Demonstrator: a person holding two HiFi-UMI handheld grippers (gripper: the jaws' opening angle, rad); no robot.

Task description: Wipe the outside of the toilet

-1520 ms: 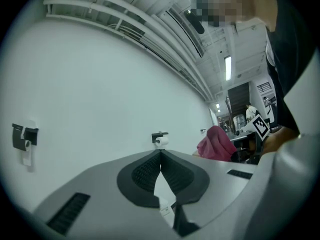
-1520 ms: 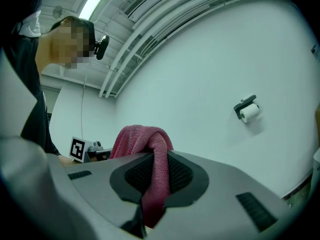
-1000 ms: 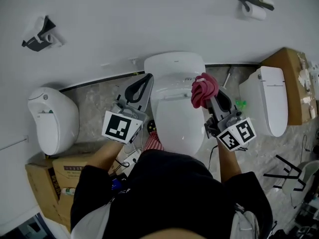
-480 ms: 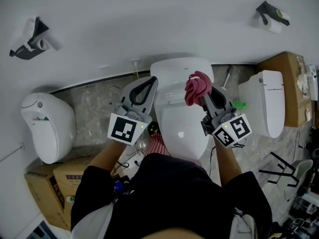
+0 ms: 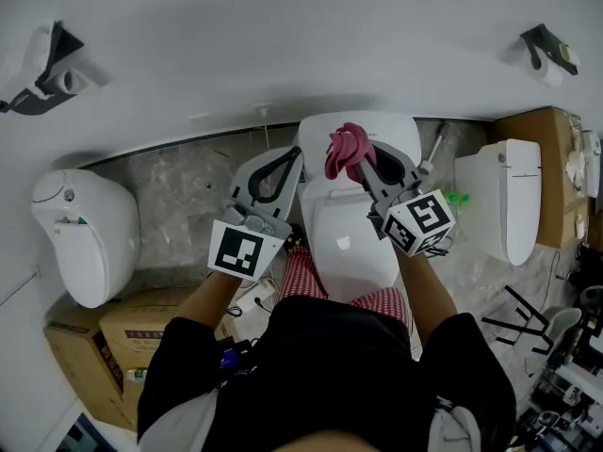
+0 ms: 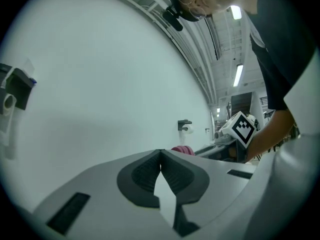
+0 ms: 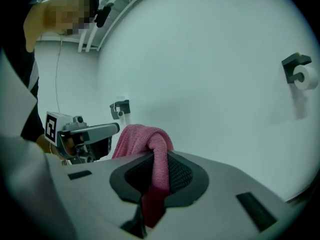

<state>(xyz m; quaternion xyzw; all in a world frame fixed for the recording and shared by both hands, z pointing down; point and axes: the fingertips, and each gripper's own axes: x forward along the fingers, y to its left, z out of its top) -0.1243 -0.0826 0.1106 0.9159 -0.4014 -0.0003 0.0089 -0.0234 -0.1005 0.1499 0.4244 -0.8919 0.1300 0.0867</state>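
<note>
Right gripper (image 7: 159,159): and it's clamped tight on the pink cloth (image 7: 142,139)! A strip of it runs down between the pads and the rest is bunched just past the fingertips.
Left gripper (image 6: 160,153): pads pressed together at the tips, nothing between them. It hangs just to the left of the right fingers, off the toilet's flank.
Toilet (image 5: 350,243): white, lid down, straight below and ahead of both sets of fingers. The cloth (image 5: 347,149) sits over the rear part, by the wall.
Contact: can't call it. Both gripper views look up at the bare wall, and the head view doesn't show whether the cloth touches porcelain.
Done so far: nothing on the surfaces shows a wiped patch, so my read is an early pass, at the back of the toilet.
Left to do: by that read most of it, meaning the lid, both sides of the bowl and the base lower down.
Neighbours: another toilet (image 5: 80,234) well off beyond the left fingers, and a third (image 5: 504,201) off past the right.
</note>
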